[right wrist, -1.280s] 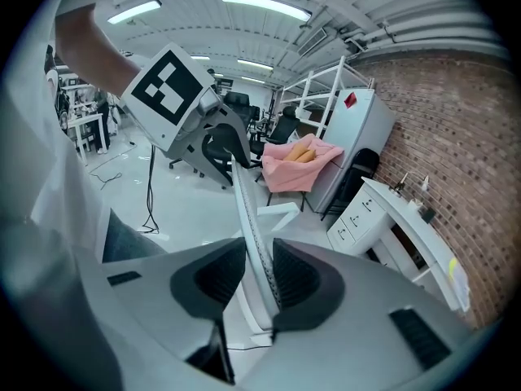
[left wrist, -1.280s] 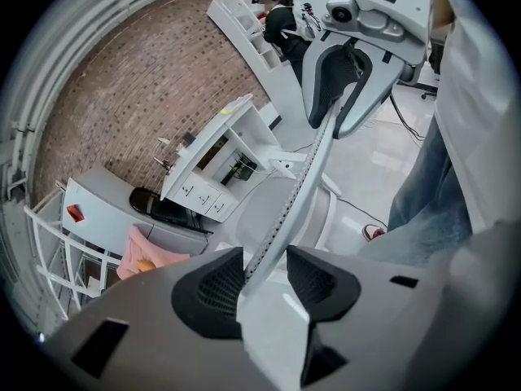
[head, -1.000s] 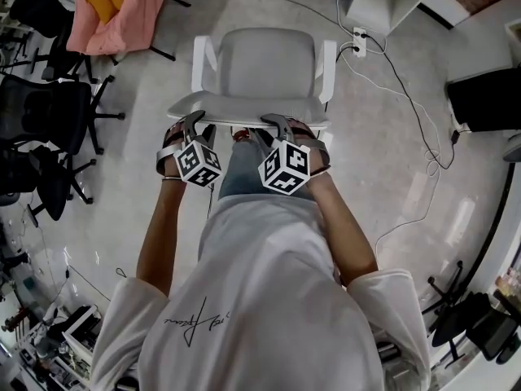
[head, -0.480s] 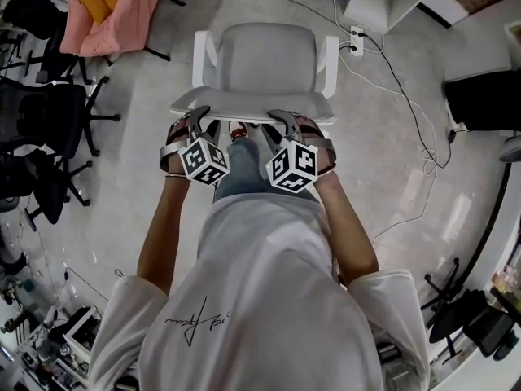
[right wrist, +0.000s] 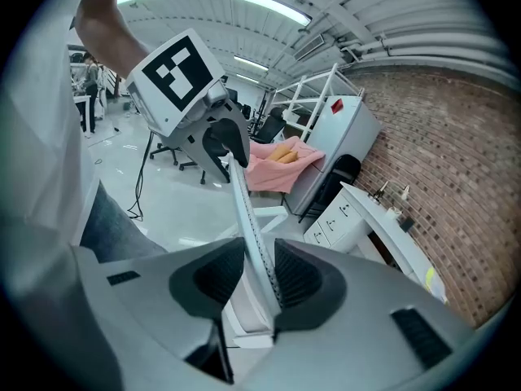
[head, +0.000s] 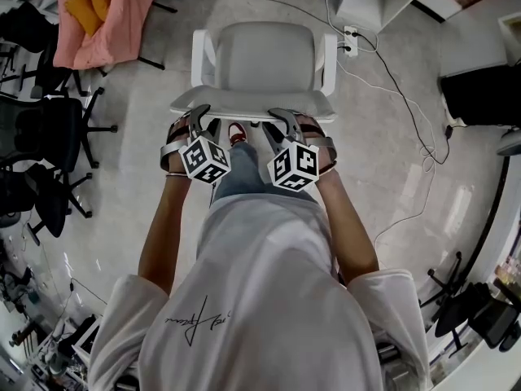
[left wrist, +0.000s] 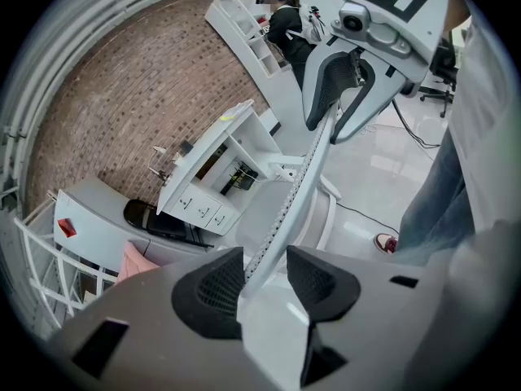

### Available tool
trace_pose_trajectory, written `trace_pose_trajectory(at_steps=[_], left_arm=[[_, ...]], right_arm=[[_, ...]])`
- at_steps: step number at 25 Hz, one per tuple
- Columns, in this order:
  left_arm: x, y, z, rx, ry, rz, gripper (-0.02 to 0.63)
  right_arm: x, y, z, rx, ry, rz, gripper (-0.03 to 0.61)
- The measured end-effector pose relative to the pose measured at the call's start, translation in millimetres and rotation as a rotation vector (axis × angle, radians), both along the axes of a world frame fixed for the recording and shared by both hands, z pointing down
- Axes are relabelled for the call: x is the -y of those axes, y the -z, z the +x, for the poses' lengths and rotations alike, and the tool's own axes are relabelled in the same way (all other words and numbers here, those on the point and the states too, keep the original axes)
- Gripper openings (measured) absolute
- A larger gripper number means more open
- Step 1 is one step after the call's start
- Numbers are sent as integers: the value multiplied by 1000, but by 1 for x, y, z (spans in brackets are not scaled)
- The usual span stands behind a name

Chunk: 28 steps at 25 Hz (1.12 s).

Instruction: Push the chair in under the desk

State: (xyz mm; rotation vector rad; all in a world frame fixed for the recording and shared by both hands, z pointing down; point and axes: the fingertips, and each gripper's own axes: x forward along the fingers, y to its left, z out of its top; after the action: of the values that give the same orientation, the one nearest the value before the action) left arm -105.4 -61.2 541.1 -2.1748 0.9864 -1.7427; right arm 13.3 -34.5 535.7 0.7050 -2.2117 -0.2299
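At twelve o'clock, with left gripper [head: 198, 119] and right gripper [head: 285, 120] clamped on the chair backrest [head: 252, 104], push evenly, steering toward the desk [head: 383, 2] at one o'clock.

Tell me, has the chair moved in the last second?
Yes, slightly. In the head view the chair now sits nearer the power strip on the floor by its right armrest, so it has edged toward that side.
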Motion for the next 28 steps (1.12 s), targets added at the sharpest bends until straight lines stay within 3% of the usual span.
trace_pose_trajectory(at_steps=[28], left_arm=[[109,4,2,-76,-186,-9,156]], right_arm=[[99,3,0,-2,-113,-30,135]])
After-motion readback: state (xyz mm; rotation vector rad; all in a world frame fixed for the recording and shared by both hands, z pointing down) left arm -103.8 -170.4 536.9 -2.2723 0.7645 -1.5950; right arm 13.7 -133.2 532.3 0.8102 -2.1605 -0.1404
